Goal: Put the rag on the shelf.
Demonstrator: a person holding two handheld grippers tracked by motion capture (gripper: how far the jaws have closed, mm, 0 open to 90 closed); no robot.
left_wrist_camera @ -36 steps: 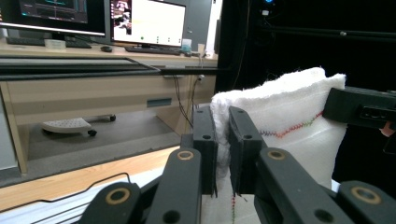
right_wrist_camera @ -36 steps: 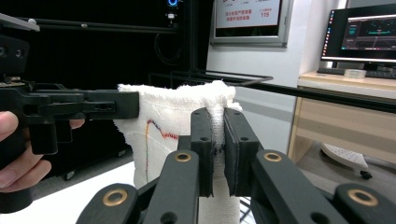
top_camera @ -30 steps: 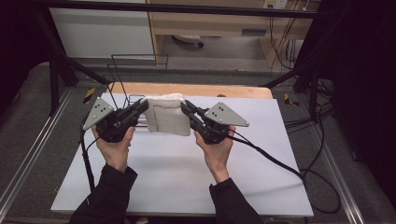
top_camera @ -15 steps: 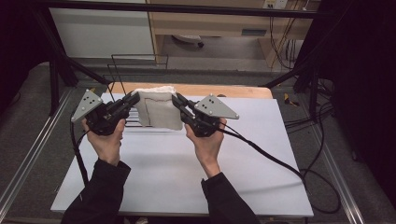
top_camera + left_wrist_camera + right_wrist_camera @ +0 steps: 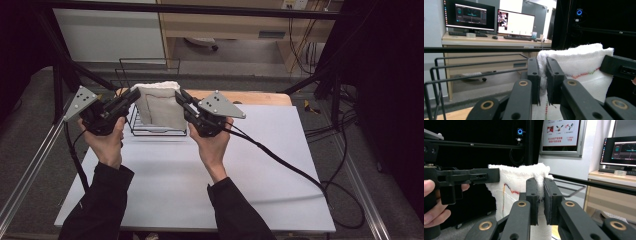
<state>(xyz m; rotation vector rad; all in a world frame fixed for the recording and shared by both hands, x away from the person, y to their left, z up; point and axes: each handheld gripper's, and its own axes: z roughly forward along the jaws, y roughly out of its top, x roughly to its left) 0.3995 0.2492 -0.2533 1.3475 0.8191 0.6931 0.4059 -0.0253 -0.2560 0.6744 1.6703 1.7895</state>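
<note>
White table [image 5: 260, 165] carries a wire rack [image 5: 150, 100] at its far edge; above it hangs the folded white towel [image 5: 159, 107], left gripper [image 5: 134, 95] and right gripper [image 5: 181, 97] each clamped on one top corner. Since a second ago both hands rose and moved toward the rack; next, I think, lowering it over a bar

Towel [image 5: 157, 105] hangs btwn left hand-held gripper [image 5: 134, 95] & right hand-held gripper [image 5: 180, 97] (each pinching an upper corner), above wire rack [image 5: 150, 131] at bench [image 5: 260, 165] rear-left.
</note>
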